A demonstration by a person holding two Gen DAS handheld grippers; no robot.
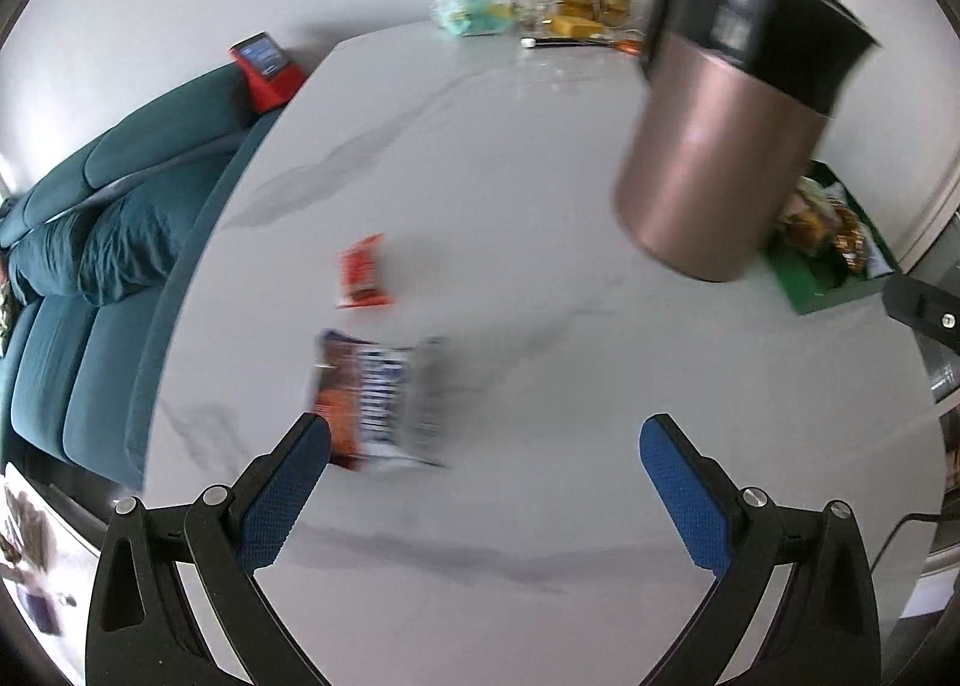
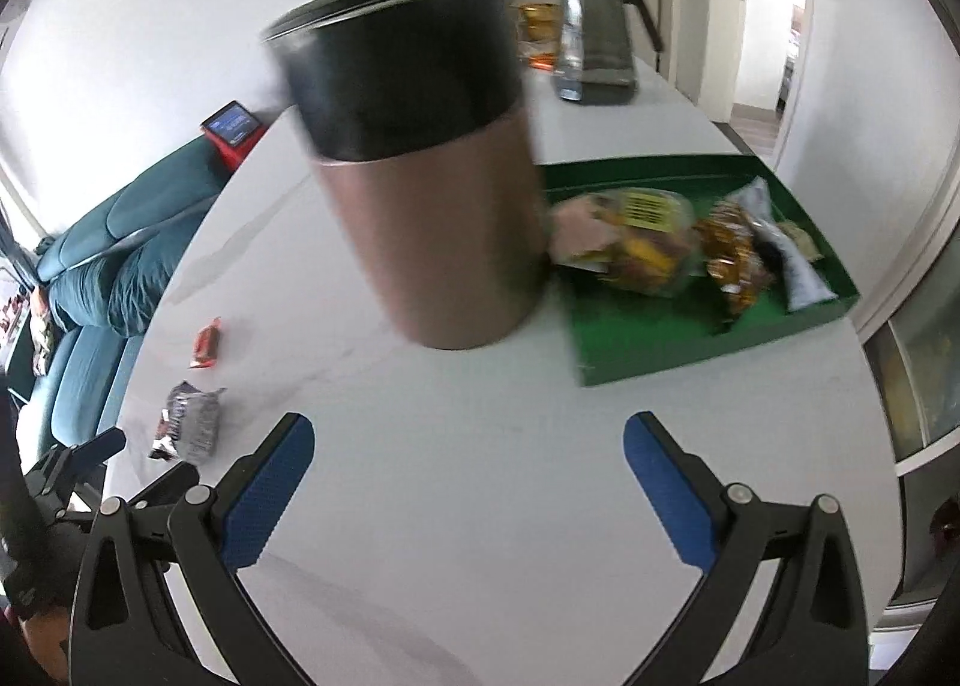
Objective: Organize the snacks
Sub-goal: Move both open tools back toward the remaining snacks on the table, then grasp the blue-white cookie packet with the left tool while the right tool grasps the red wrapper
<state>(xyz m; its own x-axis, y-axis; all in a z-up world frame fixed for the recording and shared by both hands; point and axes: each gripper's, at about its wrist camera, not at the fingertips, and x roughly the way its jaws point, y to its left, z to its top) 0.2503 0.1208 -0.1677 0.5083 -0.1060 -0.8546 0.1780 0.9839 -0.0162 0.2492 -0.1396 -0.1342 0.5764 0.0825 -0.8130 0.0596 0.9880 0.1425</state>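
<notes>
Both tongs, left (image 1: 485,449) and right (image 2: 468,446), are spread wide and hold nothing above the white worktop (image 2: 450,476). Two loose snacks lie on it at the left: one small red packet (image 1: 362,272) and one blue-and-white wrapper (image 1: 378,401) just ahead of the left tongs. One green tray (image 2: 654,338) on the right holds several bagged snacks, too blurred to count, beside one copper canister with a black lid (image 2: 420,194)
</notes>
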